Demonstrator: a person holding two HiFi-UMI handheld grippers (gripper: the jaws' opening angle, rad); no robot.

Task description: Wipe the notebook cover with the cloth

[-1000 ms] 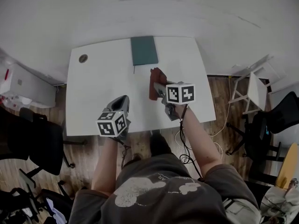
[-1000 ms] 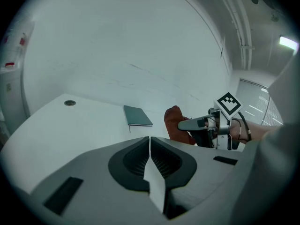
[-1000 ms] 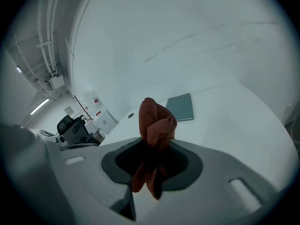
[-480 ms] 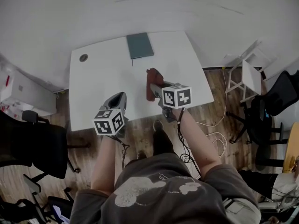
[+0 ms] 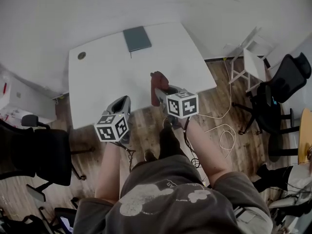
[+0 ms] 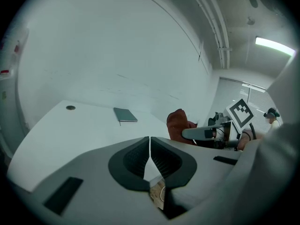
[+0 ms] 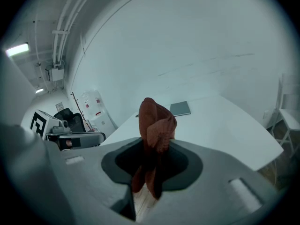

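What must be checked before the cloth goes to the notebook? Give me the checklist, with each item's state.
1. Cloth gripped: right hand-held gripper is shut on it. Ok.
2. Left hand-held gripper empty, jaws together. Ok.
3. Notebook closed, lying flat, nothing on it. Ok.
4. Table bare between cloth and notebook. Ok.
5. Cloth touching the cover: not ok. It is by the table's near edge and the notebook is at the far edge.
6. Cloth's wiping face clean: cannot tell.
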